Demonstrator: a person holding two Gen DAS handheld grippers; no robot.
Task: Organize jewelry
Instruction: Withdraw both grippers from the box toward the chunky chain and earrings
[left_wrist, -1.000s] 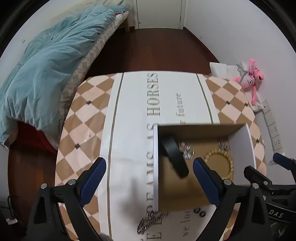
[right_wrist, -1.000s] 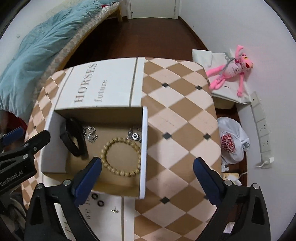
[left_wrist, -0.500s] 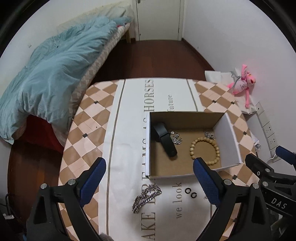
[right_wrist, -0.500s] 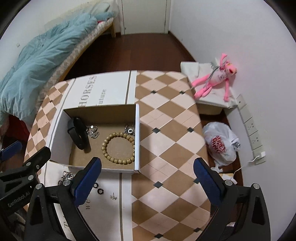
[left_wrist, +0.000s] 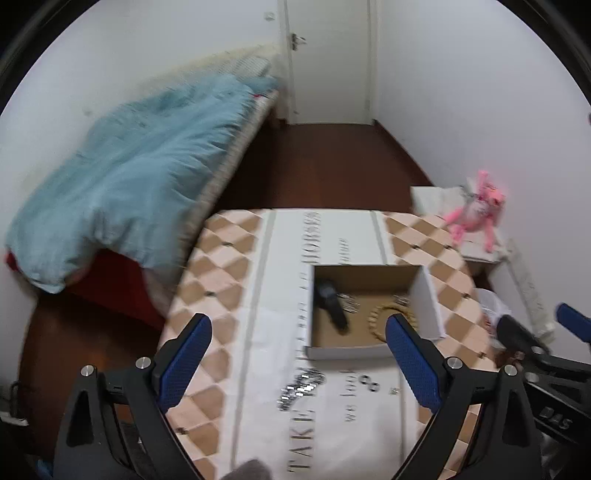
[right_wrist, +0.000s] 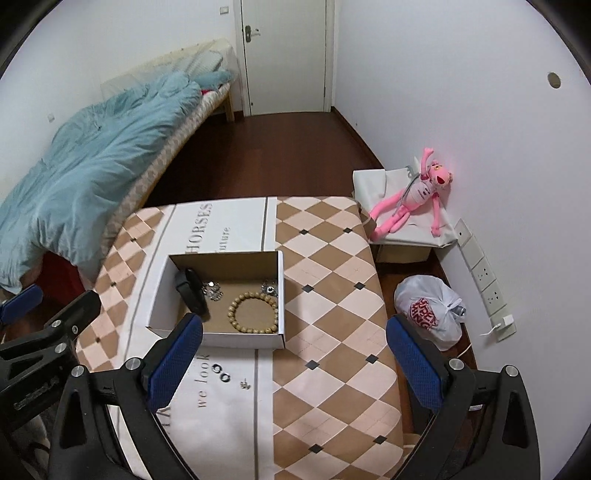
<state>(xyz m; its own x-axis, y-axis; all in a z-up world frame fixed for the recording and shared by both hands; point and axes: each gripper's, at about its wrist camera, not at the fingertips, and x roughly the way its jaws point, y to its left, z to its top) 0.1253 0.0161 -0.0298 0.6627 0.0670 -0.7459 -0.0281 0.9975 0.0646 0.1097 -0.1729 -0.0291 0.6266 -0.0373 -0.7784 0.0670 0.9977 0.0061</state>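
My left gripper (left_wrist: 298, 362) and right gripper (right_wrist: 294, 357) both hang spread wide above the table (right_wrist: 332, 295), gripping nothing. The open box (right_wrist: 282, 295) sits at 12 o'clock from my left fingers, holding a black band (right_wrist: 191, 295) and a bead bracelet (right_wrist: 253, 312). A silver chain (left_wrist: 301, 386) and 2 small rings (right_wrist: 220, 372) lie just outside it, at its 6 o'clock.

Blue duvet (right_wrist: 92, 177) heaped on bed. White door (right_wrist: 284, 55) at far wall. Pink plush toy (right_wrist: 413, 199) near wall sockets (right_wrist: 484, 273). White plastic bag (right_wrist: 428, 314) on floor.
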